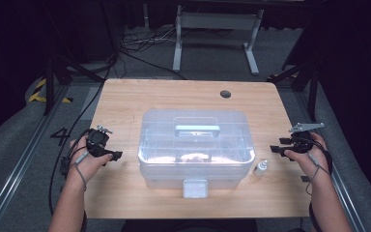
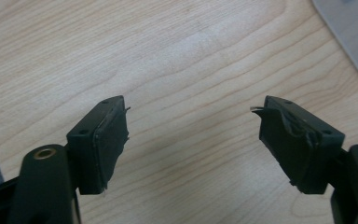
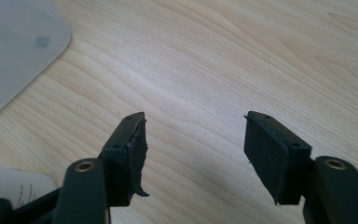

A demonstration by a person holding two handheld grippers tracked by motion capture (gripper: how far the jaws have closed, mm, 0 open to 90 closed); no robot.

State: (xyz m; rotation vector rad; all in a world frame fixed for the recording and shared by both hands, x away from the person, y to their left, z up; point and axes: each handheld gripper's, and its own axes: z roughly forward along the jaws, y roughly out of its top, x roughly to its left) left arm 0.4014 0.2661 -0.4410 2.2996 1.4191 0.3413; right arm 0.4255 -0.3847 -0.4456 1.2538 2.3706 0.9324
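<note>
Left gripper (image 1: 107,153): at left counter (image 1: 125,96) edge, jaws spread wide, nothing between, only bare wood under them. Clear plastic box (image 1: 195,145): at counter centre, lid on, front latch (image 1: 194,188) seems closed, handle (image 1: 197,129) flat on top; long axis runs left-right, latch side faces person. Small white bottle (image 1: 261,167): upright, just beside box right side. Right gripper (image 1: 281,150): near right edge, jaws also apart and empty. Judgement: work not started, box unopened, bottle untouched.
</note>
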